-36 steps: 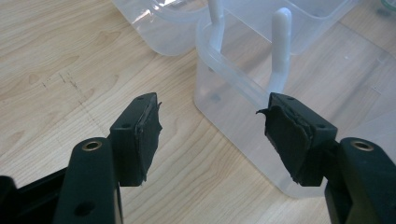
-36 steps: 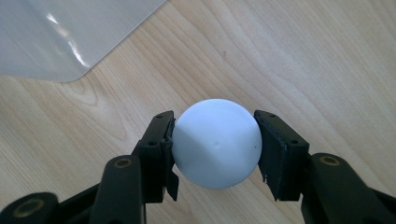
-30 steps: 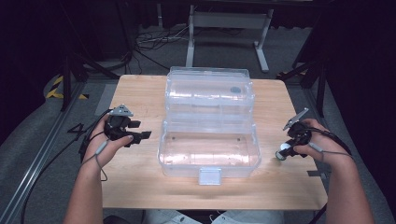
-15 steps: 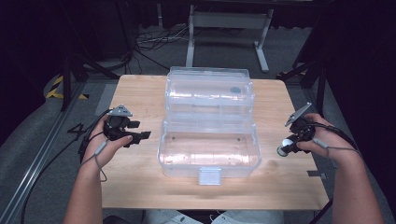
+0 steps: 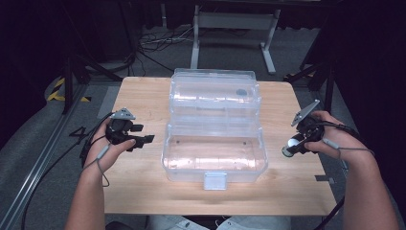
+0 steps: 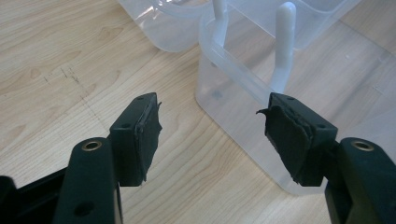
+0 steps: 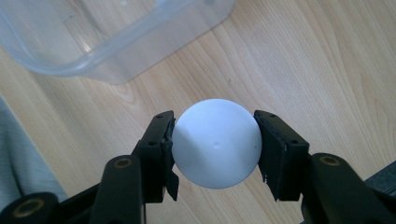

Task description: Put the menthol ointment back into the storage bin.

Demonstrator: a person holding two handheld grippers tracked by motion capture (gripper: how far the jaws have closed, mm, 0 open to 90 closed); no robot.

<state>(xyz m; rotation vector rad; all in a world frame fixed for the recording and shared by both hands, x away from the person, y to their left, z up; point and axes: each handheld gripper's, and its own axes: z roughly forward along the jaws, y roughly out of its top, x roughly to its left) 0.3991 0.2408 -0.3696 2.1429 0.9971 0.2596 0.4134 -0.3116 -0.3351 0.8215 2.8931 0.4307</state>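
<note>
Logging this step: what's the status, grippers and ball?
Right gripper shut on ball, above table. Left gripper open, empty, beside box. Nothing blocking.

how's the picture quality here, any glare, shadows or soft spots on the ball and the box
Right gripper view: the white ball is sharp and evenly lit, shaded at its lower left, between the right gripper pads. Left gripper view: the clear box corner is crisp, with mild sheen on the plastic. High view: the table is bright, the surroundings dark, and the box walls show pale reflections.

Table (image 5: 143, 96) brightly lit from above, surroundings dark; gripper views sharp, soft shadows
</note>
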